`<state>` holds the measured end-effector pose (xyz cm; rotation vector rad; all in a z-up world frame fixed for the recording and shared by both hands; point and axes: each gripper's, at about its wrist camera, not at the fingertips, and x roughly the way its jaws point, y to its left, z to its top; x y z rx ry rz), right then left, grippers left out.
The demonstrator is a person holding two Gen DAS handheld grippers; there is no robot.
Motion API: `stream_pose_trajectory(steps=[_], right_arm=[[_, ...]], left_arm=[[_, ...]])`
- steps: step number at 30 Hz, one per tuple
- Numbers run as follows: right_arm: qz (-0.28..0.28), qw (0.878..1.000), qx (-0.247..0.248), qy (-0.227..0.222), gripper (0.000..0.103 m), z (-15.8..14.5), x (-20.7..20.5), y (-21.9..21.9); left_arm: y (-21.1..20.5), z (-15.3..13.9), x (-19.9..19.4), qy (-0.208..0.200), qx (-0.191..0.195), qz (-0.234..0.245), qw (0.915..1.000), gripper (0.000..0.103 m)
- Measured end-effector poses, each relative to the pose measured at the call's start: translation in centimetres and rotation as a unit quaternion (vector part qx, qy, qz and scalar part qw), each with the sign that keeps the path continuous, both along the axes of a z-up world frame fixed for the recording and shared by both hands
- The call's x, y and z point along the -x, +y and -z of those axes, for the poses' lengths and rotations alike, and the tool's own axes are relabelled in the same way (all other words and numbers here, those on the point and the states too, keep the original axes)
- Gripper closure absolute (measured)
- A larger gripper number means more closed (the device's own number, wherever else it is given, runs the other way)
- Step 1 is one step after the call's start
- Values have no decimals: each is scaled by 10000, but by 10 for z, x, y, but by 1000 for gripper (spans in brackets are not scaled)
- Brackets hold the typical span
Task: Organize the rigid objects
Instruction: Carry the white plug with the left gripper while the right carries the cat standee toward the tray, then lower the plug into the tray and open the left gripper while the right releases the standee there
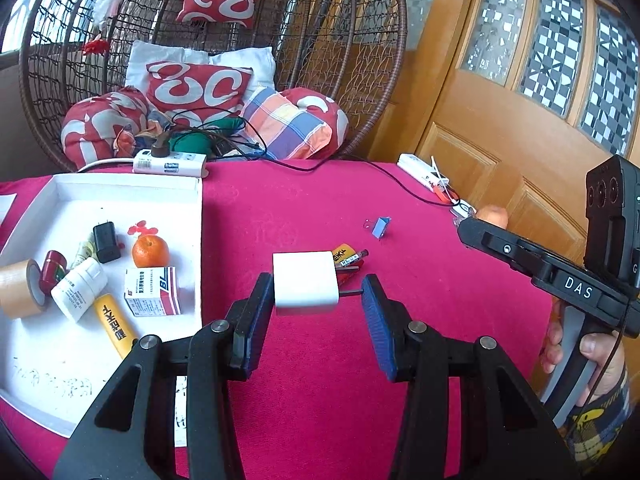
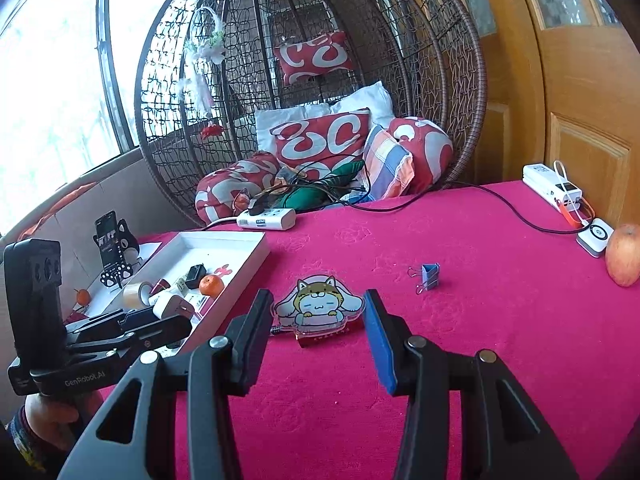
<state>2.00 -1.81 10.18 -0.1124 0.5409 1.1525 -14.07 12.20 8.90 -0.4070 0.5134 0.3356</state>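
Observation:
My left gripper (image 1: 316, 300) is open around a white plug charger (image 1: 305, 282); the charger touches the left pad, and its prong reaches toward the right pad. The charger also shows in the right wrist view (image 2: 173, 305) at the left gripper's tips, near the white tray (image 2: 256, 254). My right gripper (image 2: 318, 320) is open and empty, with a cartoon acrylic stand (image 2: 318, 306) on the red cloth between its fingertips. A blue binder clip (image 2: 430, 276) lies beyond it. A yellow tube and small items (image 1: 347, 258) lie behind the charger.
The white tray (image 1: 192, 280) at left holds tape, an orange, a medicine box, bottles, a black charger and a yellow tube. A power strip (image 1: 170, 162) and cables lie at the table's back. An apple (image 2: 623, 254) and chargers sit at right. A wicker chair stands behind.

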Motion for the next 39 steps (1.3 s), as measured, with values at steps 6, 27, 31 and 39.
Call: stream_pose_trajectory(steps=[6,27,31,39], right_arm=[[-97,9999,54,-29,57,-2,9,9],[-545,9981,226,-201,57,-10,42,55],[-649,9972,262,-249,57,-12,49,67],[-881,9949,375,-314,57,-9,61,91]], left_arm=[[4,-1,9,-76,34,-53,10000,58],[42,-4,52,-414,257,-492,9976,58],[53,-3,63,-471,313,-651,9963,58],[75,-2,81,-571,384,-954,9931,58]])
